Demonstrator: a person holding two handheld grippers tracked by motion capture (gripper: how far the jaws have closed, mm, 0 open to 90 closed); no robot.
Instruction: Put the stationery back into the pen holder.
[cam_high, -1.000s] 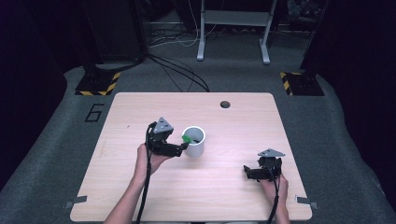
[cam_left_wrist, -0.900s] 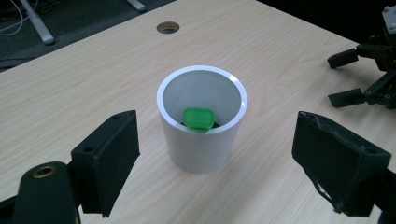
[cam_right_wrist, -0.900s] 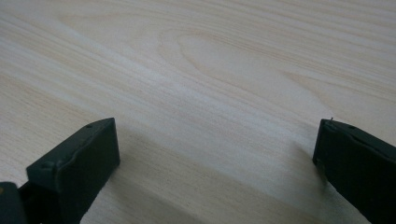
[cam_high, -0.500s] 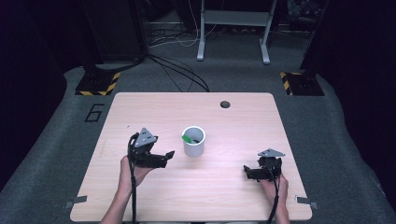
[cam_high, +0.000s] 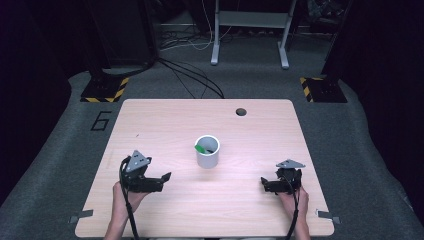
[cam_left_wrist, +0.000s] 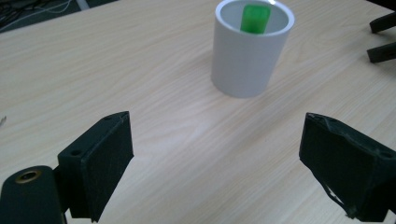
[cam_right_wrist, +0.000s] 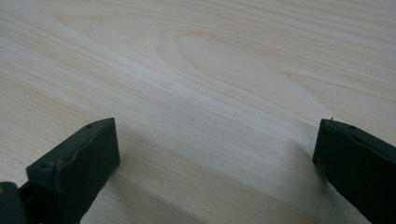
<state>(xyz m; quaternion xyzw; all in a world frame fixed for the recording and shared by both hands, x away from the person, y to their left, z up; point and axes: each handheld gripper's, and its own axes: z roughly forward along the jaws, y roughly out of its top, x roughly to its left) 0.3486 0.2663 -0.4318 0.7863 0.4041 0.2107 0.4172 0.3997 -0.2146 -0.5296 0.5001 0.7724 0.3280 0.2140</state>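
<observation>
While both grippers rest empty with jaws apart, the cup (cam_high: 207, 151) stands upright mid-tabletop (cam_high: 150, 125), green block (cam_left_wrist: 255, 17) inside, nearer the left gripper (cam_high: 161, 179) than the right gripper (cam_high: 266, 184).

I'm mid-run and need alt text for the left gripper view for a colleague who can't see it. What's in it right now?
A white cup stands upright on the light wooden table with a green block inside it, just ahead of the left tool, whose two black jaws stand wide apart and hold nothing. The jaw tips of the right tool show at the upper right edge.
</observation>
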